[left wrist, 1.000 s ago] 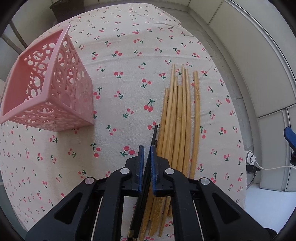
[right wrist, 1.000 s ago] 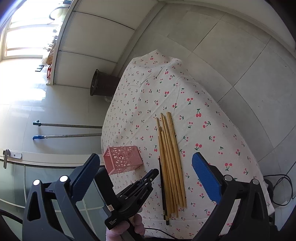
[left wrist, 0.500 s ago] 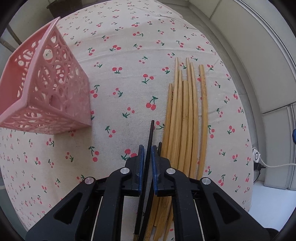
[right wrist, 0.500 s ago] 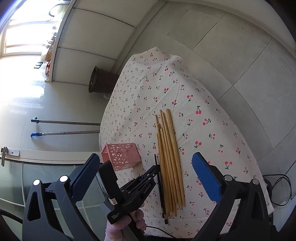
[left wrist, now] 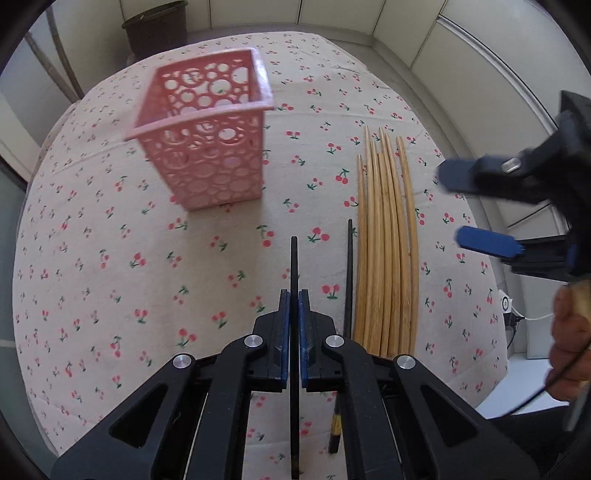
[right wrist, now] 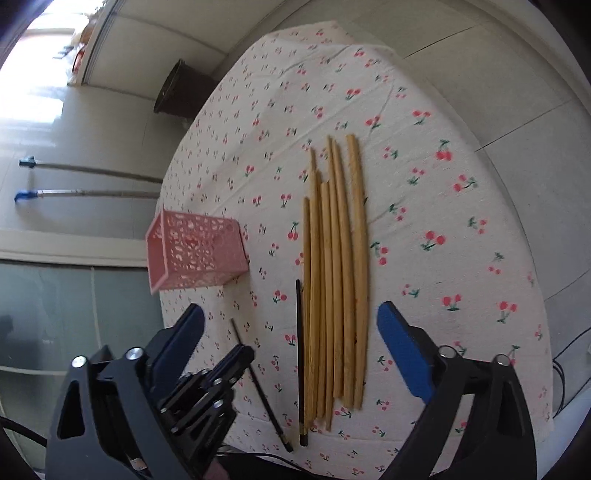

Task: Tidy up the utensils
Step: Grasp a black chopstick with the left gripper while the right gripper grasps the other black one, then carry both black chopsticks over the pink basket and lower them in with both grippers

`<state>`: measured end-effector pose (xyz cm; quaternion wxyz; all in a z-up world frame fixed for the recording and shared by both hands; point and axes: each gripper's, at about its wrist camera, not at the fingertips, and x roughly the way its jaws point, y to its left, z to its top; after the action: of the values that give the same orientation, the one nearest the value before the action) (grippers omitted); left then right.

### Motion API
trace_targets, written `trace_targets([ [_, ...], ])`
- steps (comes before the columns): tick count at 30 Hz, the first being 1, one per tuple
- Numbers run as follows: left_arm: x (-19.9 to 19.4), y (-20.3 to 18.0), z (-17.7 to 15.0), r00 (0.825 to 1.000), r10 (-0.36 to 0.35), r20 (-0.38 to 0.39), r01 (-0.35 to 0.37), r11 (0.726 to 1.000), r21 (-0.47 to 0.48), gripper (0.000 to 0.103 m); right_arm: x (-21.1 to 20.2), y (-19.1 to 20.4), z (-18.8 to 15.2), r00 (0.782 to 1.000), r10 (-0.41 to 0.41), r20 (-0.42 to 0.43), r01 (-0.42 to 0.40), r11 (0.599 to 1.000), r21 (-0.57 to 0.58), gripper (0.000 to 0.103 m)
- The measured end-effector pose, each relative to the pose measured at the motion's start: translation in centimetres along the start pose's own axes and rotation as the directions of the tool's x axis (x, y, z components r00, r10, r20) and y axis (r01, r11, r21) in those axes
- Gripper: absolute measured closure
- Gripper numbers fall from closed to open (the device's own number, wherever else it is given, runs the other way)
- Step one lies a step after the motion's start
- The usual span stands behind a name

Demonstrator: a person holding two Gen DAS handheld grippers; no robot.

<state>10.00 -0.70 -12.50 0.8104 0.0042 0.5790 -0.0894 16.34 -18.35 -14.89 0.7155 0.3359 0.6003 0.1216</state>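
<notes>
My left gripper [left wrist: 294,302] is shut on a black chopstick [left wrist: 294,258], held above the cherry-print tablecloth and pointing toward the pink perforated holder [left wrist: 207,140]. A second black chopstick [left wrist: 348,273] lies beside several bamboo chopsticks [left wrist: 384,236]. My right gripper [right wrist: 291,328] is open and empty above the near ends of the bamboo chopsticks [right wrist: 336,266]. In the right wrist view the left gripper [right wrist: 236,356] holds its black chopstick [right wrist: 262,391], left of the lying black one [right wrist: 300,354]. The holder [right wrist: 192,251] stands at the left.
The round table [left wrist: 92,280] drops off on all sides. A dark bin [left wrist: 155,26] stands on the floor behind it. A cable and plug [left wrist: 508,306] lie at the right. Two mop handles [right wrist: 92,181] lie on the floor.
My left gripper has lifted the black chopstick away from the pile, moved left and turned toward the holder. My right gripper has come down closer over the bamboo chopsticks.
</notes>
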Motion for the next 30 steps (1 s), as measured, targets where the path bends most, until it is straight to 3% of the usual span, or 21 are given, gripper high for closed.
trace_targets([
  [3,-1.6,1.6,-0.4,1.000,-0.014,0.024,0.014,1.000,-0.023,0.099,3.3,1.0,-0.7,0.998,-0.009,-0.069,0.008,1.000,-0.015,0.053],
  [5,-2.1,2.4,-0.4,0.999,-0.027,0.028,0.028,0.999,-0.038,0.099,4.7,1.5,-0.9,0.996,-0.016,-0.090,0.013,1.000,-0.025,0.057],
  [10,-3.1,4.0,-0.4,0.998,-0.050,0.038,0.052,0.997,-0.050,0.099,6.0,2.9,-1.1,0.993,-0.105,-0.047,0.100,0.991,-0.090,0.061],
  [15,-3.1,4.8,-0.3,0.997,-0.067,0.032,0.070,0.995,-0.070,0.099,7.2,3.3,-0.6,0.983,-0.180,-0.045,0.173,0.977,-0.125,0.075],
  [18,-2.9,5.0,-0.2,0.997,-0.065,0.034,0.068,0.995,-0.077,0.099,7.6,4.1,-0.6,0.964,-0.265,-0.030,0.256,0.952,-0.168,0.083],
  [23,-2.9,5.5,-0.3,0.998,-0.052,0.036,0.056,0.993,-0.099,0.099,8.6,6.2,-1.6,0.914,-0.405,0.030,0.395,0.868,-0.300,0.084],
  [25,-3.2,5.8,-0.2,0.998,-0.045,0.053,0.050,0.993,-0.108,0.099,8.8,6.7,-2.3,0.893,-0.442,0.085,0.443,0.830,-0.339,0.096],
  [30,-4.8,5.8,-0.2,0.993,-0.063,0.097,0.072,0.993,-0.092,0.099,7.6,7.0,-3.4,0.919,-0.372,0.128,0.393,0.846,-0.360,0.097],
])
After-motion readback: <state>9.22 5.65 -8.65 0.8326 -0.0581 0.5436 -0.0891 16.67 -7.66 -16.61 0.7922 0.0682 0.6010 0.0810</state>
